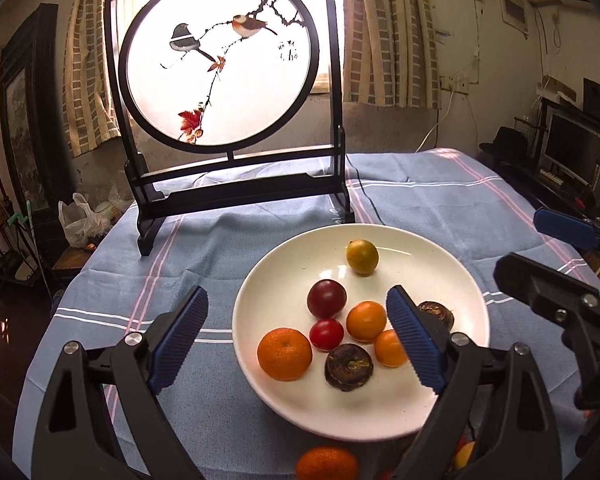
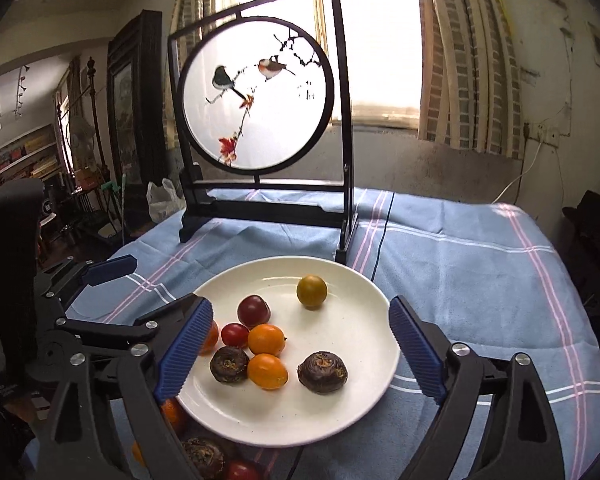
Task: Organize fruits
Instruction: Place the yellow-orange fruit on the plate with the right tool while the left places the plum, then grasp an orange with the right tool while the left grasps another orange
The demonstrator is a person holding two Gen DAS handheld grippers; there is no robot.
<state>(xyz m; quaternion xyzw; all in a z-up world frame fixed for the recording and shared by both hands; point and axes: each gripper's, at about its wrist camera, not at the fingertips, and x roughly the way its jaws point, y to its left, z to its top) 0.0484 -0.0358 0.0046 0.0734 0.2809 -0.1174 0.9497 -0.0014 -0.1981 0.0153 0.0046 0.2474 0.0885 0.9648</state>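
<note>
A white plate point(image 1: 452, 276) on the blue cloth holds several fruits: a mandarin point(image 1: 285, 354), small orange fruits point(image 1: 366, 321), two red tomatoes point(image 1: 326, 298), a yellow-green fruit point(image 1: 362, 257) and dark water chestnuts point(image 1: 348, 366). My left gripper point(image 1: 296, 338) is open and empty, low over the plate's near side. My right gripper point(image 2: 300, 346) is open and empty over the same plate point(image 2: 364, 320), its fingers either side of the fruit pile point(image 2: 267, 339). More fruits lie off the plate near its front edge: a mandarin point(image 1: 327, 463), a chestnut point(image 2: 203, 456) and a tomato point(image 2: 241, 471).
A black-framed round bird screen point(image 1: 220, 64) stands upright at the back of the table, with a black cable point(image 1: 366, 196) beside it. The other gripper point(image 1: 572, 300) shows at the right of the left wrist view. The table edges drop off left and right.
</note>
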